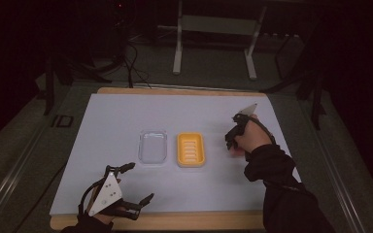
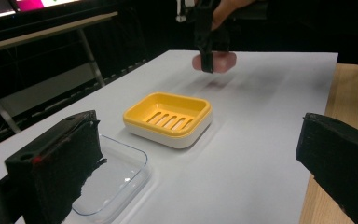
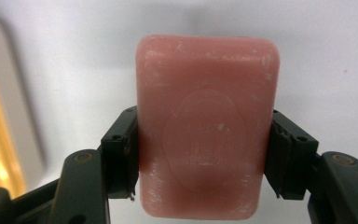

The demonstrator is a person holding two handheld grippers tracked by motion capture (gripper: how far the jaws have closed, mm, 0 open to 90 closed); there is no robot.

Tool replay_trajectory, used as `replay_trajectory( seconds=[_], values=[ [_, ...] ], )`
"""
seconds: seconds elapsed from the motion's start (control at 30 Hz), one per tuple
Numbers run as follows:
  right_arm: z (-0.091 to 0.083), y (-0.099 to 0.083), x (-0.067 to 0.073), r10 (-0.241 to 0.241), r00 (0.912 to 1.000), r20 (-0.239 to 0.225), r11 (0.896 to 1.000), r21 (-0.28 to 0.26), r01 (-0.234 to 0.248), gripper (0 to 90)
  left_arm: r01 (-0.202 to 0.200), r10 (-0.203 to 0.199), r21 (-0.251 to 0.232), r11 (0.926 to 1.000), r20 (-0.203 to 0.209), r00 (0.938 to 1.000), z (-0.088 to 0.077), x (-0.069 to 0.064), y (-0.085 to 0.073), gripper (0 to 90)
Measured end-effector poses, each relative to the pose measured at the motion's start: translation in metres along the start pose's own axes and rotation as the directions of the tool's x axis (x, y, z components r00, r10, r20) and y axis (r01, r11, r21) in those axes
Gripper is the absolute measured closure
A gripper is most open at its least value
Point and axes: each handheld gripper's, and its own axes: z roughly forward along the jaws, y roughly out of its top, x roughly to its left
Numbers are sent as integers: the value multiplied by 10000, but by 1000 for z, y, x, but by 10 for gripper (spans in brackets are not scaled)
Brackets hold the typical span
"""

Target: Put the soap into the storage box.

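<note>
A pink bar of soap (image 3: 207,93) is pinched across its width by my right gripper (image 3: 205,158), shut on it. In the left gripper view the soap (image 2: 221,62) hangs a little above the white mat, with its shadow below it. This right gripper (image 1: 230,141) is just right of a yellow soap dish (image 1: 191,149) with a slotted floor, which holds nothing. A clear plastic tray (image 1: 153,146) lies to the left of the dish, also bare. My left gripper (image 1: 138,182) rests open near the front left of the mat, jaws wide apart and pointing at the tray (image 2: 114,179) and the dish (image 2: 168,119).
A white mat (image 1: 126,116) covers a wooden table whose edge (image 1: 175,221) shows at the front. Metal frame legs (image 1: 177,53) stand on the floor behind the table. Dark surroundings on both sides.
</note>
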Motion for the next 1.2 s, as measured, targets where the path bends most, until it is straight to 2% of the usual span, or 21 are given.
replay_trajectory(
  seconds=[0.2,0.47,0.53,0.8,0.9,0.93,1.2],
  values=[
    [-19,-5,5,-48,10000,-55,9998,-177,47,377,6,-6,0,10000,-15,10000,0,0,0,6],
    [-39,-12,16,-210,9980,-597,9981,-589,175,377,10,-10,19,10000,-36,10000,0,0,0,6],
    [-47,-15,24,-391,9964,-746,9969,-705,338,377,-7,7,29,10000,-40,10000,0,0,0,6],
    [-60,-20,41,-708,9918,-1065,9938,-926,610,377,-27,27,40,10000,-61,10000,1,0,0,6],
    [-61,-21,44,-704,9907,-1165,9939,-928,597,377,-29,29,45,10000,-61,10000,1,0,0,6],
    [-63,-22,49,-832,9869,-1382,9929,-957,703,377,-32,32,53,10000,-64,10000,1,0,0,6],
    [-65,-26,67,-1125,9764,-1842,9895,-1101,932,377,-31,31,53,10000,-56,10000,0,0,0,6]
  ],
)
